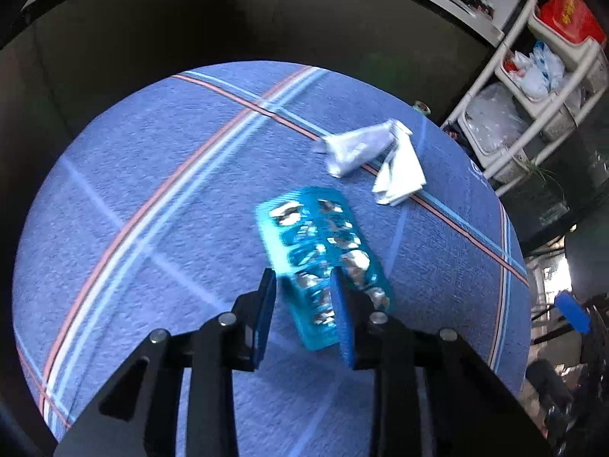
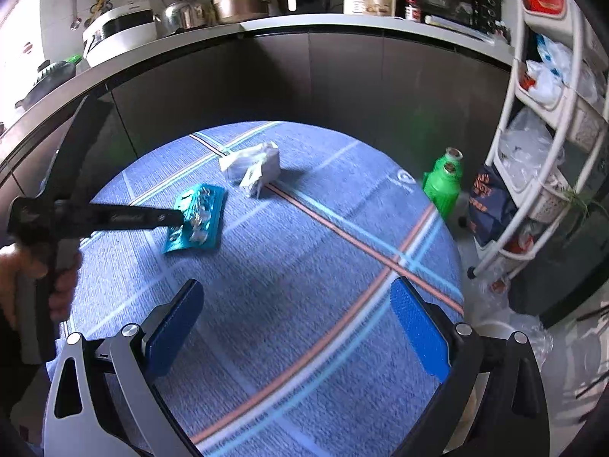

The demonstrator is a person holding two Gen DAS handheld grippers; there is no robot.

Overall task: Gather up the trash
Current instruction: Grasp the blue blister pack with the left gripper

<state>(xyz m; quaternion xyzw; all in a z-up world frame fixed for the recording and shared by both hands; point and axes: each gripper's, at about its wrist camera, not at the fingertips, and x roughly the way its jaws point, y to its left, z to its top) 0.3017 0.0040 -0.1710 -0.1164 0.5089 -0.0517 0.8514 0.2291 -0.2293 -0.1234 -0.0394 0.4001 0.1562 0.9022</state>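
Note:
A teal blister pack (image 1: 316,251) with torn foil pockets lies on the round table's blue striped cloth (image 1: 152,198). My left gripper (image 1: 302,299) reaches over its near end, the blue pads on either side of it with a gap at the left pad. In the right wrist view the left gripper's fingertips (image 2: 173,219) sit at the pack (image 2: 198,219). Crumpled white paper (image 1: 375,156) lies beyond the pack, also in the right wrist view (image 2: 253,167). My right gripper (image 2: 297,323) is open and empty above the cloth's near part.
A green bottle (image 2: 443,182) stands beyond the table's right edge beside a dark bag (image 2: 491,205). A white shelf rack (image 2: 548,144) with plastic bags stands at right. A dark cabinet (image 2: 304,76) with a counter of kitchen appliances runs behind the table.

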